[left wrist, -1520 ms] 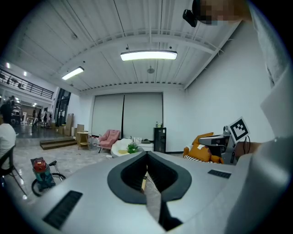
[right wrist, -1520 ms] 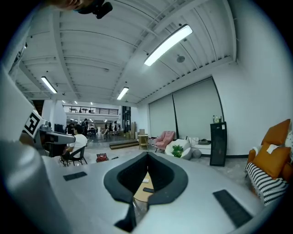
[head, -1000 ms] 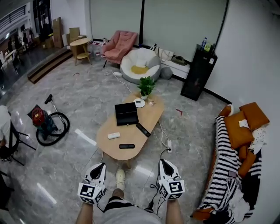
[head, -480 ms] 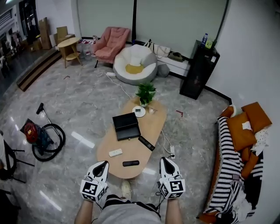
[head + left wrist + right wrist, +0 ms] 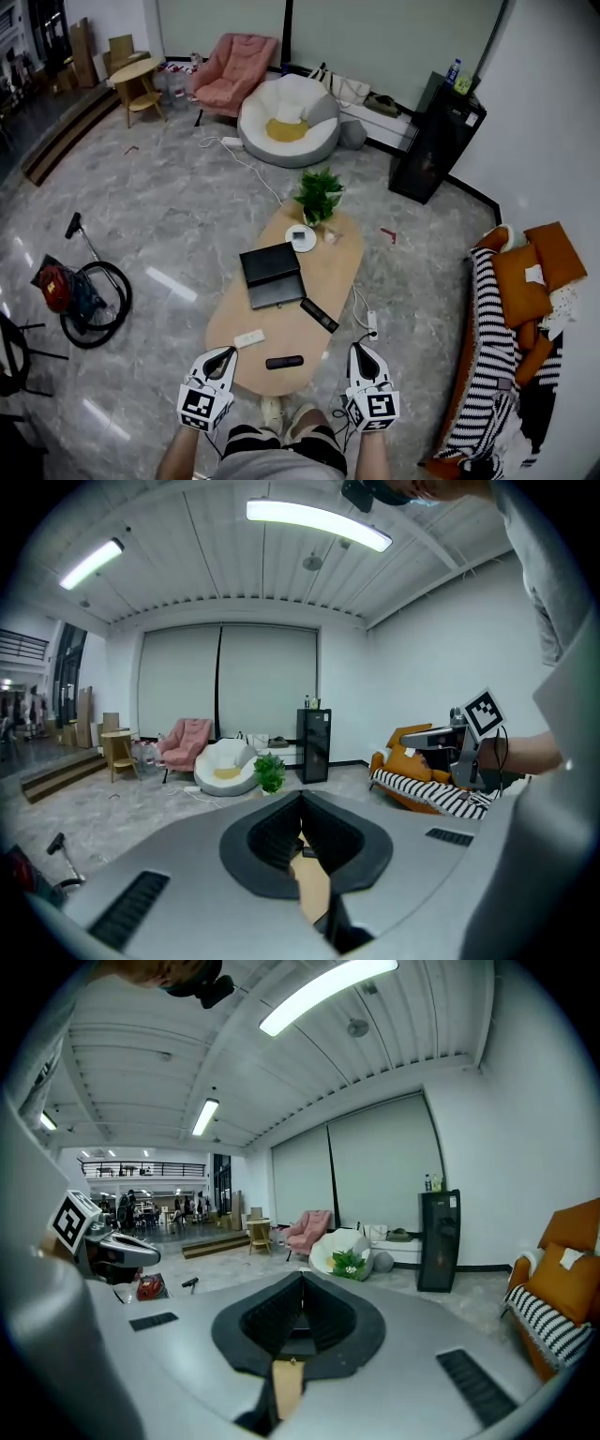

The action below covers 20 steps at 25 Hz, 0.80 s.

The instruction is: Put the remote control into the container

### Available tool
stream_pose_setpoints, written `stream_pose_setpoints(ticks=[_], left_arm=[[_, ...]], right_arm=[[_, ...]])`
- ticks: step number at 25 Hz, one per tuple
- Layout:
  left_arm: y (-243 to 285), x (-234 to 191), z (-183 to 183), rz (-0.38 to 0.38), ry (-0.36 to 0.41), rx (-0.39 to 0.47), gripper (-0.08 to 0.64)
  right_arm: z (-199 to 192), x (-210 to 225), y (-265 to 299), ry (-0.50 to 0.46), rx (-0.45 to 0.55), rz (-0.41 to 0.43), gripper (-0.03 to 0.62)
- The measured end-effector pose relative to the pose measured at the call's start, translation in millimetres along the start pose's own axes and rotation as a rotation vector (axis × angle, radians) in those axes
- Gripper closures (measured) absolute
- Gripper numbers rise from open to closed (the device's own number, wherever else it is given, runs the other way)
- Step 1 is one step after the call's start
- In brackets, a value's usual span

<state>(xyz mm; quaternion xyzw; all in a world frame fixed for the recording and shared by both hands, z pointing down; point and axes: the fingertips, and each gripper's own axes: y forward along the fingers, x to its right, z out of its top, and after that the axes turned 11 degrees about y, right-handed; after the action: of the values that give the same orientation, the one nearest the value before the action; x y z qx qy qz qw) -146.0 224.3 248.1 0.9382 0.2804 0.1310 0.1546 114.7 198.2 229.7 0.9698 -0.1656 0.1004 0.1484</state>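
A black open box, the container (image 5: 272, 274), sits on the oval wooden table (image 5: 333, 272). Three remotes lie near it: a long black one (image 5: 319, 315), a short black one (image 5: 284, 362) at the near edge and a white one (image 5: 248, 338). My left gripper (image 5: 223, 356) and right gripper (image 5: 358, 351) hang side by side just short of the table's near end, both shut and empty. In the left gripper view the jaws (image 5: 302, 822) meet with nothing between them; likewise in the right gripper view (image 5: 300, 1309).
A potted plant (image 5: 319, 195) and a white round dish (image 5: 302, 238) stand at the table's far end. A power strip (image 5: 372, 325) lies on the floor to the right, a red vacuum cleaner (image 5: 80, 292) to the left, and a striped sofa (image 5: 492, 347) at far right.
The view has advanced toward the table, whose near end now lies between the two grippers. Both grippers stay shut and level.
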Motion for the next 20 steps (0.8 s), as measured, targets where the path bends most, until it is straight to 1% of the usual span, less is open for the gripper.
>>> stream_pose_setpoints(ticks=[5, 10, 13, 16, 20], left_arm=[[28.3, -11.8, -31.2, -0.015, -0.003, -0.053, 0.552], [59.9, -16.2, -69.2, -0.026, -0.005, -0.11, 0.552], [82.4, -16.9, -95.5, -0.035, 0.001, -0.135, 0.552], [103.6, -12.9, -119.3, -0.048, -0.008, -0.157, 0.552], [128.4, -7.1, -144.8, -0.066, -0.012, -0.181, 0.552]], right_arm=[[-17.6, 6.2, 38.7, -0.009, -0.045, 0.009, 0.58], [-40.2, 14.4, 77.1, 0.002, -0.071, 0.041, 0.58], [-66.3, 21.9, 100.8, -0.004, -0.095, 0.063, 0.58], [-95.2, 30.9, 118.6, -0.02, -0.134, 0.072, 0.58], [-132.3, 44.4, 135.1, -0.011, -0.18, 0.084, 0.58]])
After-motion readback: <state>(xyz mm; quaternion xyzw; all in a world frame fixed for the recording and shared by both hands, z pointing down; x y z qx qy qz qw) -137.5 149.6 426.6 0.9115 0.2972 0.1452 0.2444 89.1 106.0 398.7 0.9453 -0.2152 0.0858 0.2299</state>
